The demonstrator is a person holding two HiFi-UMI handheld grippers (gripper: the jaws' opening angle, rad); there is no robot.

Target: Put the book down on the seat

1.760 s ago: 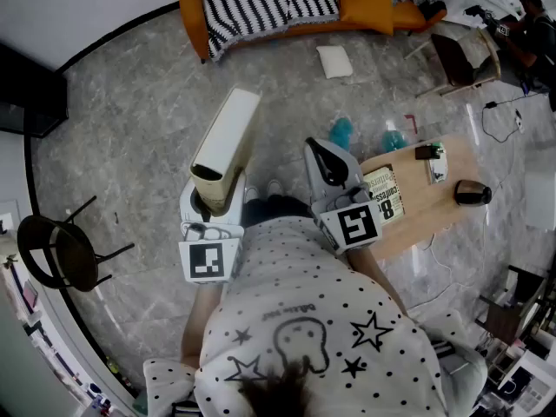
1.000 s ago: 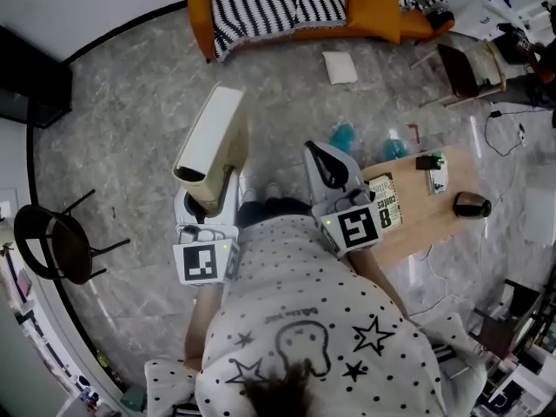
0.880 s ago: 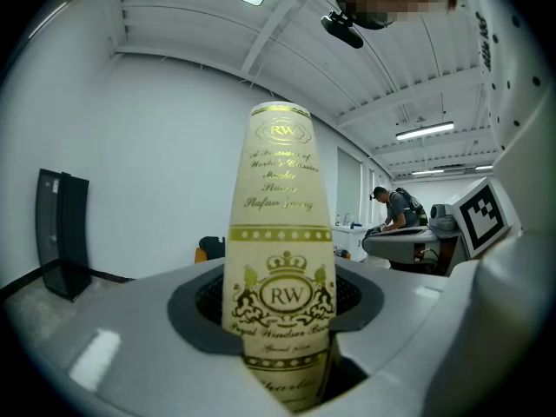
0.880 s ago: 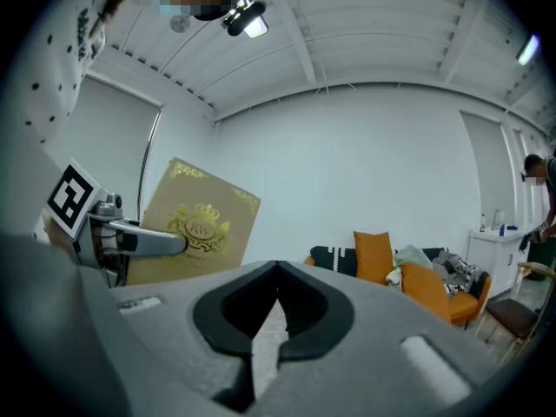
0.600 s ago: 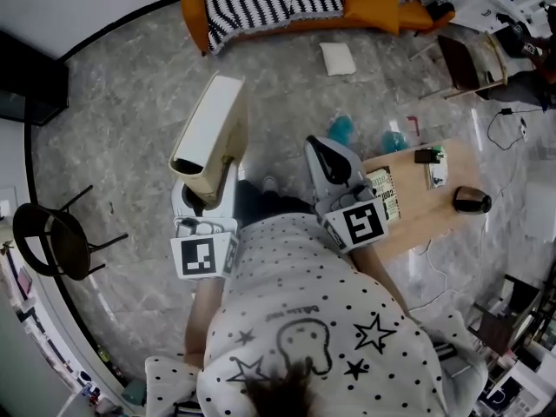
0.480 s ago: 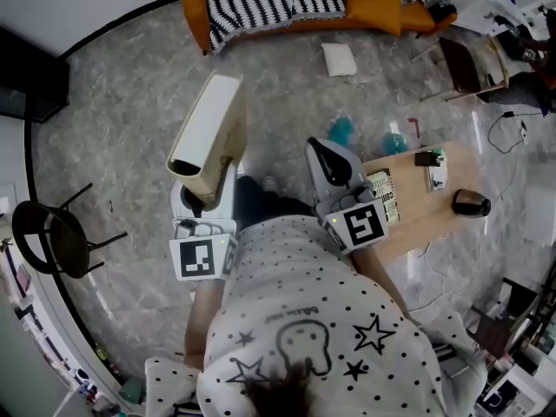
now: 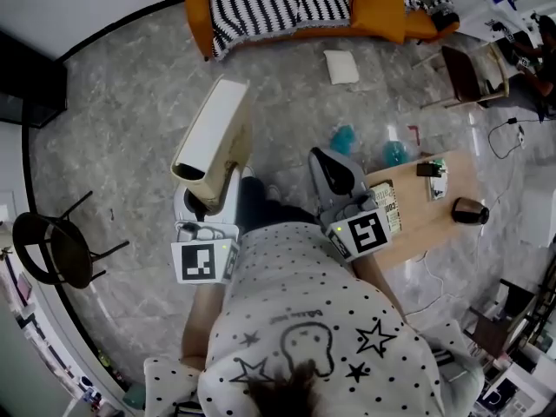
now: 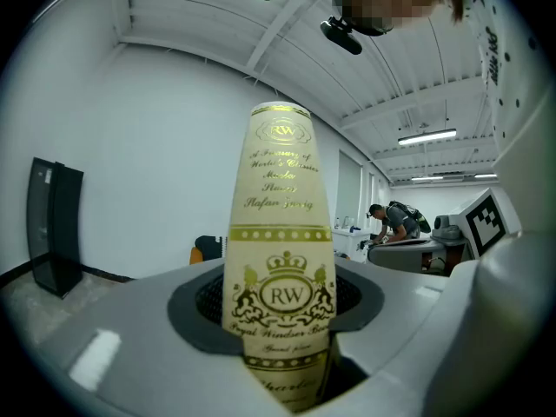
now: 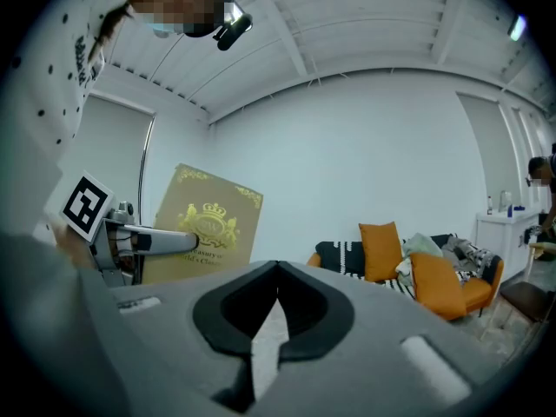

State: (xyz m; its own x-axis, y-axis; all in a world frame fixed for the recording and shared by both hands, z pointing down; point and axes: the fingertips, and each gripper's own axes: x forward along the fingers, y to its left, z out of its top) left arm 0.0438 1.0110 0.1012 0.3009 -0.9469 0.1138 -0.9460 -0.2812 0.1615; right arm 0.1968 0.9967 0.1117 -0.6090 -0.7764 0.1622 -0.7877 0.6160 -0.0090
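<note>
Head view: the left gripper (image 7: pixel 208 200) is clamped low on the book (image 7: pixel 213 137), a cream hardback carried about upright with its spine turned back toward the person. The orange sofa (image 7: pixel 382 11), judged to be the seat, lies ahead and well apart across open floor. The right gripper (image 7: pixel 334 168) rides alongside, next to a wooden table (image 7: pixel 426 211). A white cushion (image 7: pixel 341 66) lies on the floor short of the sofa, and a black chair (image 7: pixel 48 250) stands off to the left. Left gripper view: jaws grasp both covers, with the gilt spine centred between them and the long axis vertical. Right gripper view: jaws closed together, nothing held; the sofa carries striped and orange cushions, so the book will likely need tipping flat onto a free stretch
</note>
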